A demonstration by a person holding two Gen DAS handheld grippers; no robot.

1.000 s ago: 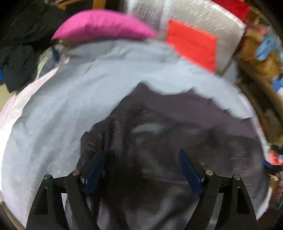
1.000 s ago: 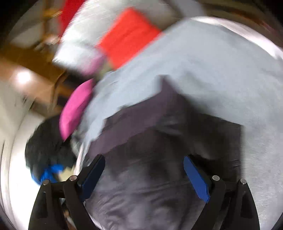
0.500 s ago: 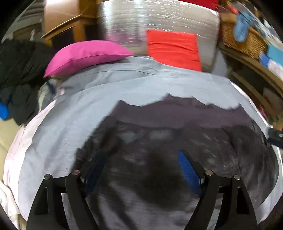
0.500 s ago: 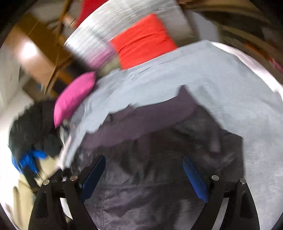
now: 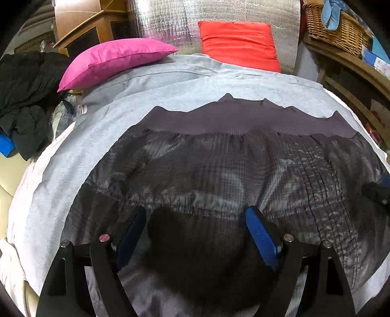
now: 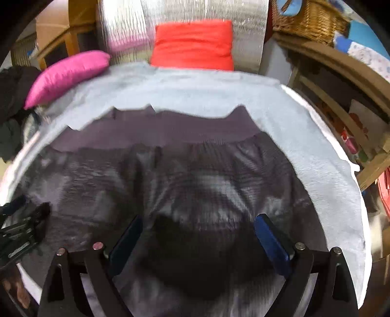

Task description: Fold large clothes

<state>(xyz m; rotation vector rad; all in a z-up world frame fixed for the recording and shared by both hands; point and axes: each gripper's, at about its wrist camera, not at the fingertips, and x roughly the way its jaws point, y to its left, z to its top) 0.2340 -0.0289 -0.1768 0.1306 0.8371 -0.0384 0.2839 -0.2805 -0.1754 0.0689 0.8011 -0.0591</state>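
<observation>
A large dark grey quilted jacket [image 5: 219, 170] with a ribbed hem band [image 5: 243, 119] lies spread flat on a light grey sheet [image 5: 136, 102]. It also shows in the right wrist view [image 6: 170, 175]. My left gripper [image 5: 197, 231] is open and empty, hovering just above the jacket's near part. My right gripper [image 6: 199, 241] is open and empty too, above the jacket's right part. The right gripper's tip shows at the right edge of the left wrist view [image 5: 375, 192]. The left gripper shows at the left edge of the right wrist view [image 6: 22, 226].
A pink pillow [image 5: 114, 61] and a red cushion [image 5: 238, 44] lie at the far end against a silver foil panel [image 5: 219, 14]. Dark clothes [image 5: 24, 97] are piled at the left. A wicker basket [image 5: 336, 26] stands on wooden shelving [image 6: 341, 80] at the right.
Both views have swung level and now face the hem band squarely. The jacket now lies flatter and wider across the sheet. Both grippers stay open.
</observation>
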